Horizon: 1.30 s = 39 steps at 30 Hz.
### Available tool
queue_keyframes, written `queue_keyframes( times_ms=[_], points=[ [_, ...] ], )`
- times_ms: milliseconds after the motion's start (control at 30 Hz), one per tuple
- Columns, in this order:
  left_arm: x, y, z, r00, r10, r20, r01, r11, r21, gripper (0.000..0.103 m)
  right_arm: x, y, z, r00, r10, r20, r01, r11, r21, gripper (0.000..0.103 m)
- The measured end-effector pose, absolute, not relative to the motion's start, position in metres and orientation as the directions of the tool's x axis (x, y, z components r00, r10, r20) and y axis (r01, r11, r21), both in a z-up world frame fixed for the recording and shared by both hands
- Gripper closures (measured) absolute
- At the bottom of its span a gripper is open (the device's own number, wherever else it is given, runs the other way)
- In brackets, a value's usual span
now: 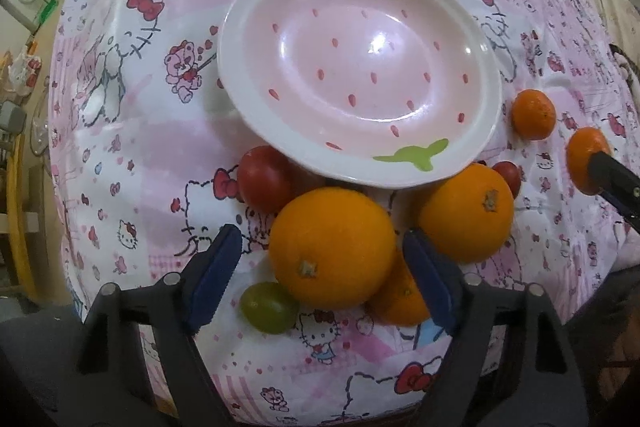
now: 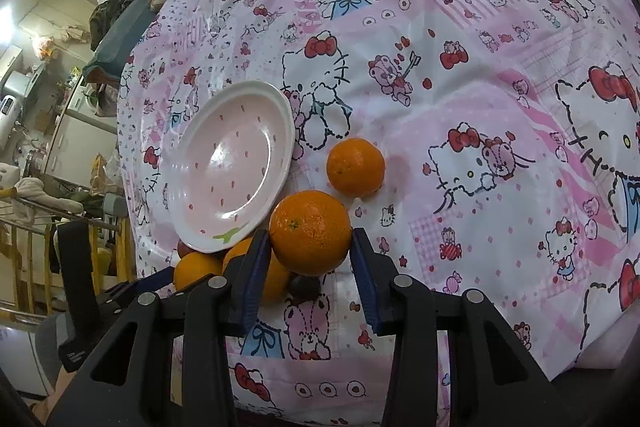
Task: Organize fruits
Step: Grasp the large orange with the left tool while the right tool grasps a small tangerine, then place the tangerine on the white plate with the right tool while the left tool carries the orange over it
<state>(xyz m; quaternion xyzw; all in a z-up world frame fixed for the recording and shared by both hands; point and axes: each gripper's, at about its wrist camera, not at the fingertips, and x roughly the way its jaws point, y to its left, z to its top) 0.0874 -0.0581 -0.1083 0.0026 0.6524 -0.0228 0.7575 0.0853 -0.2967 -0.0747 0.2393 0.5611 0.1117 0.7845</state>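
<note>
My left gripper (image 1: 320, 267) is spread wide around a big orange (image 1: 332, 249), neither pad pressing it yet, so I judge I'm lining up a grasp. The plate (image 1: 492, 95), where the fruit likely belongs, sits empty just beyond. Crowding that orange: a green grape (image 1: 269, 307) and a tomato (image 1: 264, 183) on its left, a second orange (image 1: 466, 213) on its right, another partly hidden under it. My right gripper (image 2: 310, 251) brackets a mandarin (image 2: 310, 231), the left pad touching; whether it's truly clamped I can't tell. Another mandarin (image 2: 355, 167) lies near, on the patterned surface (image 2: 480, 107).
</note>
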Motion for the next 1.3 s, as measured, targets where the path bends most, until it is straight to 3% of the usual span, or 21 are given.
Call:
queue_keyframes(
  times_ms=[67, 233, 400, 700, 1300],
  points=[
    [0.091, -0.062, -0.113, 0.134, -0.018, -0.991, 0.046, 0.999, -0.012, 0.023, 0.086, -0.297, -0.075, 0.346, 0.445, -0.826, 0.094, 0.86, 0.502, 0.061],
    [0.096, -0.068, -0.118, 0.124, -0.044, -0.991, 0.039, 0.998, -0.039, 0.04, 0.084, -0.295, -0.073, 0.347, 0.453, -0.822, 0.079, 0.859, 0.507, 0.061],
    [0.097, -0.073, -0.119, 0.126, -0.045, -0.991, 0.041, 0.998, -0.04, 0.044, 0.085, -0.297, -0.071, 0.355, 0.45, -0.819, 0.083, 0.858, 0.507, 0.061],
    [0.083, -0.074, -0.095, 0.154, -0.06, -0.986, 0.029, 0.998, -0.056, 0.046, 0.086, -0.297, -0.068, 0.371, 0.453, -0.81, 0.079, 0.854, 0.514, 0.061],
    [0.073, -0.05, -0.021, 0.374, -0.029, -0.927, 0.075, 0.997, -0.001, 0.047, 0.085, -0.297, -0.05, 0.43, 0.455, -0.78, 0.035, 0.855, 0.518, 0.061]
  ],
)
